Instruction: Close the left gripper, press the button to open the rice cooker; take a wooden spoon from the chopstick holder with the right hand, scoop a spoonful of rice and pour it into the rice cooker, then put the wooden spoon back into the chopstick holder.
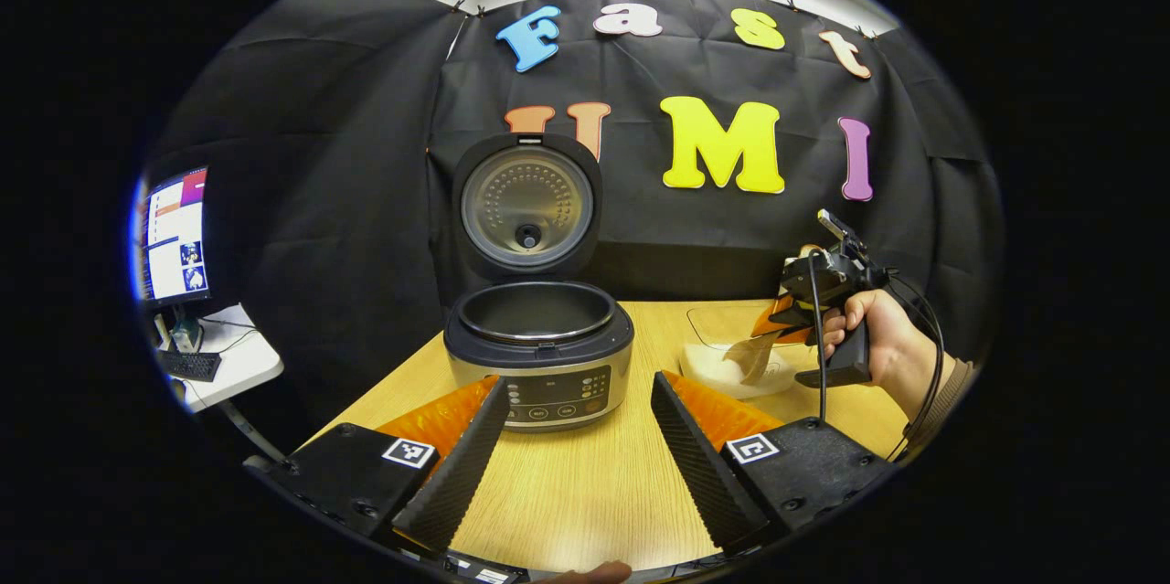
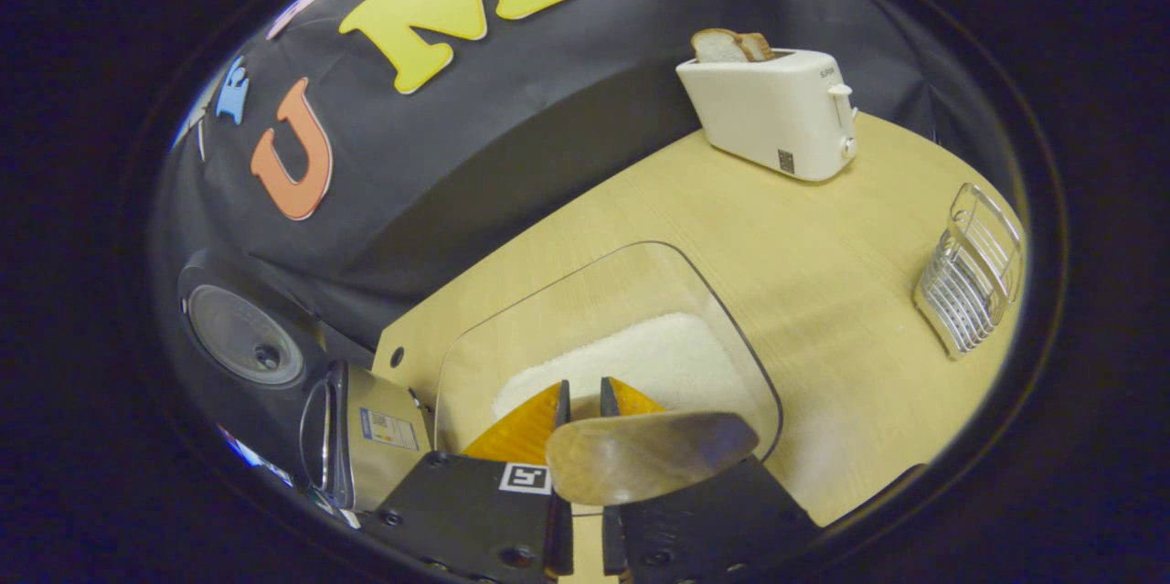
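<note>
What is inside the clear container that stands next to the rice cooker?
White rice lies inside the clear container, heaped toward its near side; the far part shows bare table through the bottom. The wooden spoon, held by the right gripper, covers the nearest part.

Table (image 1: 585, 483): rice cooker (image 1: 537, 351) near the back edge, lid (image 1: 527, 205) raised behind its pot. Rice container (image 2: 631, 337) just right of the cooker. Toaster (image 2: 772, 109) at the back edge farther right, bread (image 2: 729, 45) in its slot; wire rack (image 2: 973, 269) before it, at the right edge.
</note>
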